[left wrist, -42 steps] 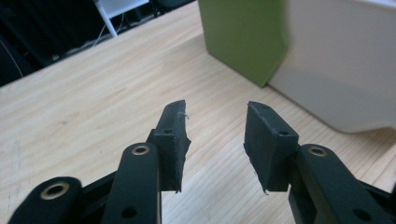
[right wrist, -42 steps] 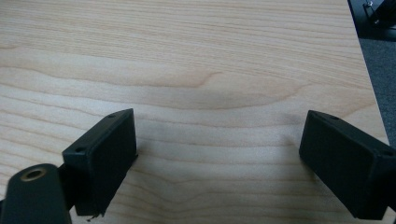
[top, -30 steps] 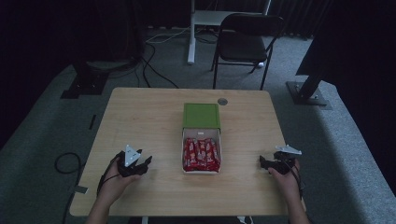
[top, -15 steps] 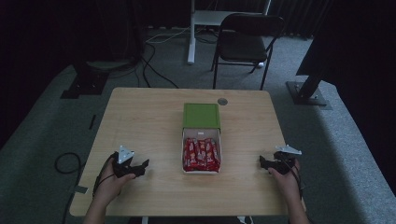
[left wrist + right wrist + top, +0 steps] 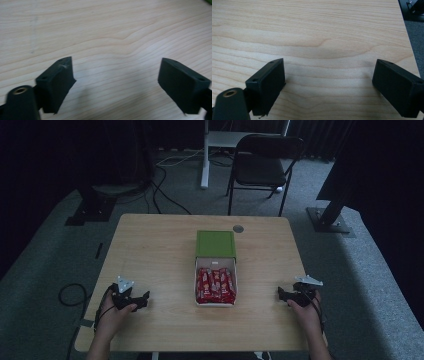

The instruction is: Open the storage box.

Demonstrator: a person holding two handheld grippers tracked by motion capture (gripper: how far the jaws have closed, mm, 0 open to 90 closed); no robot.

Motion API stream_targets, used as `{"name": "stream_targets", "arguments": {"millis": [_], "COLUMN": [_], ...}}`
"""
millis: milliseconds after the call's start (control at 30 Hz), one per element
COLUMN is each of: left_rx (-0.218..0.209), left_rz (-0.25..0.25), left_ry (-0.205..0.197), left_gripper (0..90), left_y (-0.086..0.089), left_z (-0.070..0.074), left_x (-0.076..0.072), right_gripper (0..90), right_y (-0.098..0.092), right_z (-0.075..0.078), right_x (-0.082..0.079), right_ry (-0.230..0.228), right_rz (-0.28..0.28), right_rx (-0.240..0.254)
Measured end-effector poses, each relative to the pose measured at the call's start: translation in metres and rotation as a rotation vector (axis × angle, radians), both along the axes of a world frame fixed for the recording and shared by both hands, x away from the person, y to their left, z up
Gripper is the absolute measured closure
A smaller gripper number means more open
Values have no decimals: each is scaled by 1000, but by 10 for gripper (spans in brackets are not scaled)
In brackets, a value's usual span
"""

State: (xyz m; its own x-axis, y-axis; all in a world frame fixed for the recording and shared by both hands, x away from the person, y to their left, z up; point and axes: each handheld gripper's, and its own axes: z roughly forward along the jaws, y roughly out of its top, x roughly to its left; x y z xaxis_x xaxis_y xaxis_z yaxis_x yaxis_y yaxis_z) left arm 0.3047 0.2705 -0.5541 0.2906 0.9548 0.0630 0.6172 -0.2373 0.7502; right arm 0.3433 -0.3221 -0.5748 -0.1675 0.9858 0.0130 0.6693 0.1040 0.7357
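A white box of several red snack packets lies open at the table's middle, with its green lid just behind it. My left gripper rests low over the wood near the front left, jaws pointing right toward the box. Its jaws have just been opening and stand wide over bare wood, left gripper with nothing between the pads. My right gripper sits near the front right, jaws pointing left. In its own view my right gripper is open on bare table.
The wooden table has a small grey round disc at the back. A black folding chair and a white stand are behind it. Dark stand bases and cables lie on the grey carpet.
My left hand has slid left and toward the near edge, away from the box, and its jaws have spread. The right hand has kept still.
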Motion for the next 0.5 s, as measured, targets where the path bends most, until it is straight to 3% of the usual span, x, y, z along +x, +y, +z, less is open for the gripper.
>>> {"name": "stream_targets", "arguments": {"millis": [500], "left_rx": [-11], "left_rz": [127], "left_ry": [48], "left_gripper": [105], "left_y": [12], "left_z": [-7], "left_x": [1], "right_gripper": [105], "right_y": [0], "right_z": [0], "right_x": [0], "right_ry": [0], "right_rz": [0], "right_rx": [0]}}
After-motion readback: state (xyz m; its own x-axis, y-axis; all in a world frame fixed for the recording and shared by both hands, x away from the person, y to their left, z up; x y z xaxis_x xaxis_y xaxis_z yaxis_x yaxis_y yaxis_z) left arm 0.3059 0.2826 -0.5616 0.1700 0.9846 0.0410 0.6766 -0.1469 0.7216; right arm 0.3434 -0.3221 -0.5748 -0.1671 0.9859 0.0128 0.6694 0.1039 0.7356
